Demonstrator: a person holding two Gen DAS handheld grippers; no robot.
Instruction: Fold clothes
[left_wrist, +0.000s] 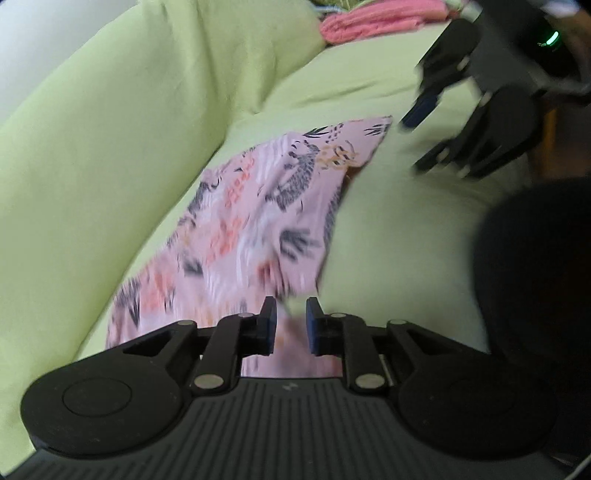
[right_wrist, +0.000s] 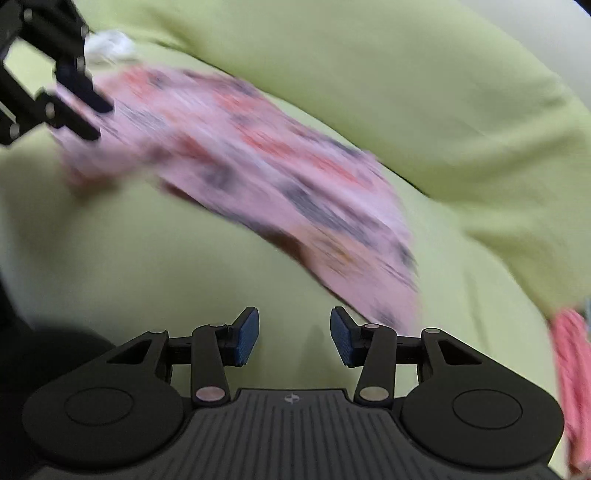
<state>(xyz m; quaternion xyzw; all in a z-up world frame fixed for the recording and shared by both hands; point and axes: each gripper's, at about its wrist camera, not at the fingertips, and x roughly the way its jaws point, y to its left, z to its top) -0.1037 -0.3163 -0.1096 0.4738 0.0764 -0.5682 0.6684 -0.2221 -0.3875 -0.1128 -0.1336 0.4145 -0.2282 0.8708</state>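
Note:
A pink garment printed with dark and orange patterns lies as a long folded strip on the light green sofa seat. My left gripper hovers over its near end with a narrow gap between the pads, which press on nothing. In the right wrist view the same gripper sits at the far left end of the blurred garment. My right gripper is open over bare green cushion, just off the garment's near corner. From the left wrist it shows as the right gripper, clear of the cloth's far tip.
The green backrest rises right behind the garment. A coral pink knitted piece lies at the seat's far end, seen also as a pink strip. Something white is behind the left gripper. A dark rounded shape fills the right side.

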